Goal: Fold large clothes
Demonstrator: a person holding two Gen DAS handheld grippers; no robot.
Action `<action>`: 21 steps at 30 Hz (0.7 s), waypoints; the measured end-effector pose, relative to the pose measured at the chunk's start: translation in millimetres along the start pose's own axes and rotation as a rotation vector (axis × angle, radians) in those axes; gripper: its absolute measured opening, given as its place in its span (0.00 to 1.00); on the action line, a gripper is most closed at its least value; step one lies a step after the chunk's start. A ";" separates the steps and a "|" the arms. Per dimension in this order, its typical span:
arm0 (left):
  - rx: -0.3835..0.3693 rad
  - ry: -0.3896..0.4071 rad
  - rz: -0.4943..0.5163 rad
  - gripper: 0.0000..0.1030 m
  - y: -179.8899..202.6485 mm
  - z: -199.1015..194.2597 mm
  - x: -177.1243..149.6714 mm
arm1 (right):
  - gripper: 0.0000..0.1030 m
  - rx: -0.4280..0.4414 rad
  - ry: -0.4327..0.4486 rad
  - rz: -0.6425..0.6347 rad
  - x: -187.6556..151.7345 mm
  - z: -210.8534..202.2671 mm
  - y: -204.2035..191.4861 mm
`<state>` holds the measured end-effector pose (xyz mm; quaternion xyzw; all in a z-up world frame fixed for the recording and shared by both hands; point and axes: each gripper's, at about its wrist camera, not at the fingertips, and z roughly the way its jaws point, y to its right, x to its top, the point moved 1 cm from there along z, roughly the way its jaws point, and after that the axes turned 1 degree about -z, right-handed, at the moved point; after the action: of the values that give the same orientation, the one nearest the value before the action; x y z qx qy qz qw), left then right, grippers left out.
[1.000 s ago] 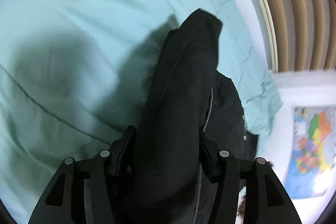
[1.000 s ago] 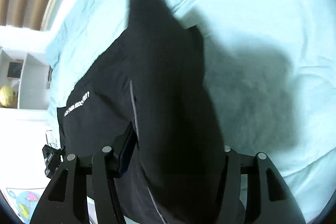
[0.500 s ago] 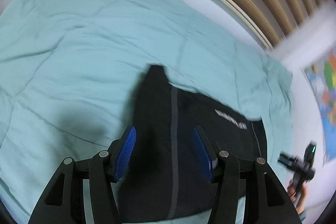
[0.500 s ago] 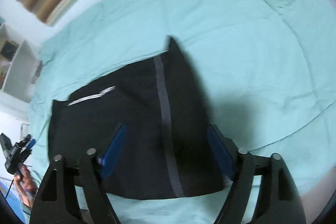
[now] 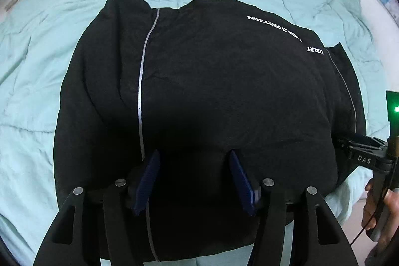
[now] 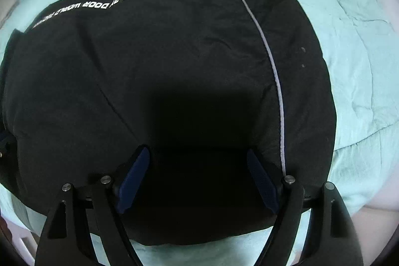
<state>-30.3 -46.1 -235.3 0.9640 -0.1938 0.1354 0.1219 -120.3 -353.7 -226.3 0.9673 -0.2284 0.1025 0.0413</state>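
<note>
Both grippers have let go of the cloth they pinched a second ago. Your left gripper (image 5: 194,176) and right gripper (image 6: 197,178) now gape wide, empty, low over the near hem. Beyond them the jacket (image 5: 224,91) lies folded flat on the quilt (image 5: 37,61), lettering (image 6: 94,4) at its far edge. That fold looks done; next, pick two corners for another fold.

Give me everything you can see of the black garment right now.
The black garment lies folded in a broad, puffy slab on the teal bedspread. Soft matte fabric, a thin grey piping stripe near each side edge, white lettering across its far part. Both hand-held grippers, left and right, sit open over its near edge, gripping nothing.
</note>
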 end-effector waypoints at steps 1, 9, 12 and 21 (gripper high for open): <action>0.002 -0.001 0.001 0.59 0.3 -2.1 0.9 | 0.80 0.006 -0.009 0.016 1.5 -1.7 2.6; 0.045 0.085 0.000 0.60 9.0 -60.2 6.9 | 0.80 0.093 0.025 0.068 3.5 -55.3 14.2; 0.056 0.129 -0.002 0.60 12.7 -88.8 13.3 | 0.80 0.106 0.077 0.056 6.2 -88.4 9.4; 0.035 0.250 -0.027 0.60 26.4 -176.3 19.0 | 0.80 0.079 0.242 0.001 1.3 -200.2 -24.8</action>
<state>-61.9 -25.5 -60.0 0.9441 -0.1615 0.2562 0.1300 -143.9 -306.7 -31.6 0.9486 -0.2181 0.2274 0.0303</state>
